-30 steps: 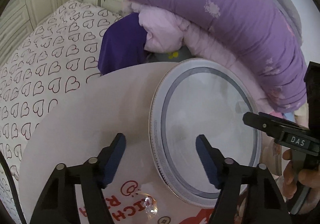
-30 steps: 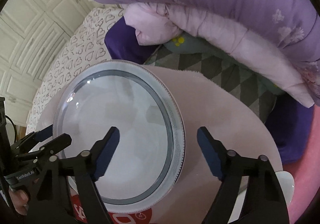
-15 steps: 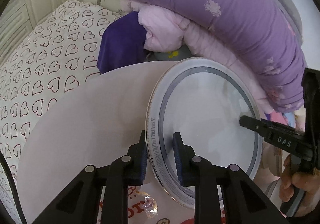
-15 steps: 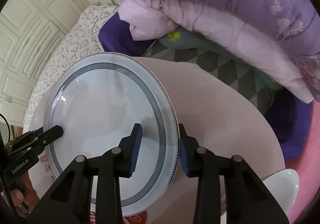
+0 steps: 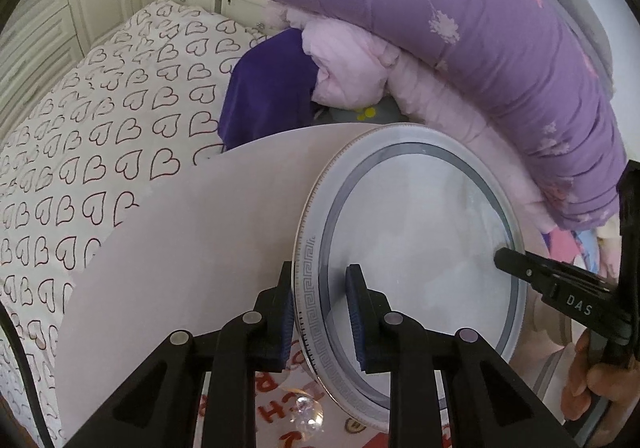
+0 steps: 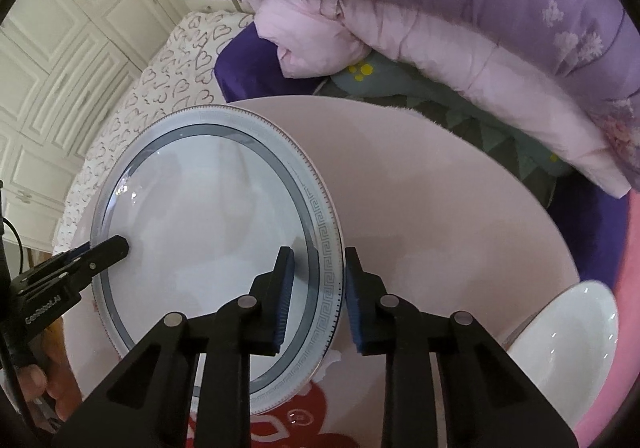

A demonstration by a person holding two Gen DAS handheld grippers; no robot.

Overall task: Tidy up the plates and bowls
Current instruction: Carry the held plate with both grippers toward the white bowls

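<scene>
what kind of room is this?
Most likely a bedroom: a bed with a heart-print sheet, a rolled purple quilt, and white wardrobe doors behind a small round table.

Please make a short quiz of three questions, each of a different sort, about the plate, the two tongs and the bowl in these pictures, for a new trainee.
1. True or false: the left tongs and the right tongs grip the same plate on opposite sides of its rim.
2. Which dish is held by nobody? A) the plate B) the white bowl C) both
3. Fill in: the plate's rim bears a grey ____ pattern with a thin gold edge.

Key
1. True. Each pair has one pad inside the rim and one outside; the right tongs have just been closing on it.
2. B. The bowl sits apart at the round table's edge.
3. Greek-key (meander).
</scene>
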